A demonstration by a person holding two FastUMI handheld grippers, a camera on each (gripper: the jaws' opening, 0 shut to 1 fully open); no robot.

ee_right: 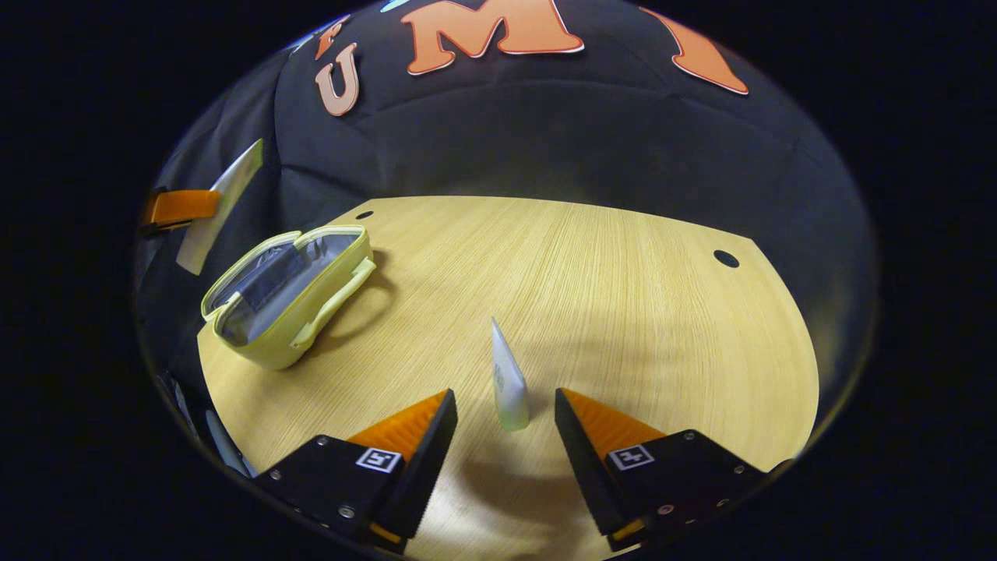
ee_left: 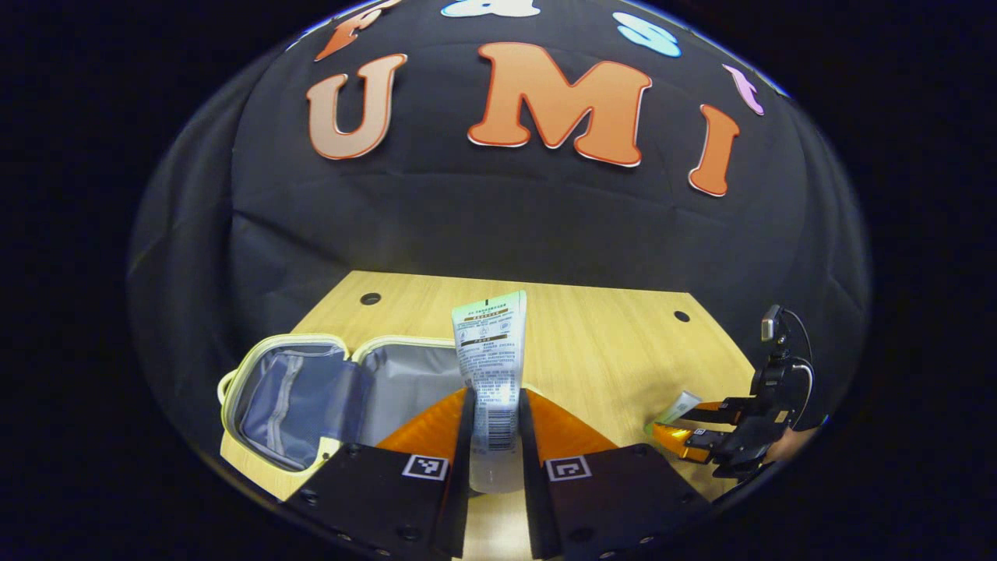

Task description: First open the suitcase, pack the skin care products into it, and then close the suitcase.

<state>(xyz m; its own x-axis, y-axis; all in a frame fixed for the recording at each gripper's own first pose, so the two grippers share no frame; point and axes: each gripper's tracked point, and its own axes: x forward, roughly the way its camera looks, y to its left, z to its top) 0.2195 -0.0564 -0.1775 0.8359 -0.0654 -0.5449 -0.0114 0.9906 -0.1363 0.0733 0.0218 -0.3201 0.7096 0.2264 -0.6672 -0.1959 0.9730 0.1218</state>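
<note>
The left gripper (ee_left: 495,425) clamps an upright white tube (ee_left: 491,366) between both fingers, the open yellow suitcase (ee_left: 304,389) lying ahead to its left on the wooden table (ee_left: 607,343), while the right gripper (ee_right: 505,421) stands spread around a small green-capped tube (ee_right: 508,382) without touching it.

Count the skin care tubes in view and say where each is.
2. One tube is clamped in the left gripper beside the open suitcase; another tube stands on the table between the right gripper's open fingers.
</note>
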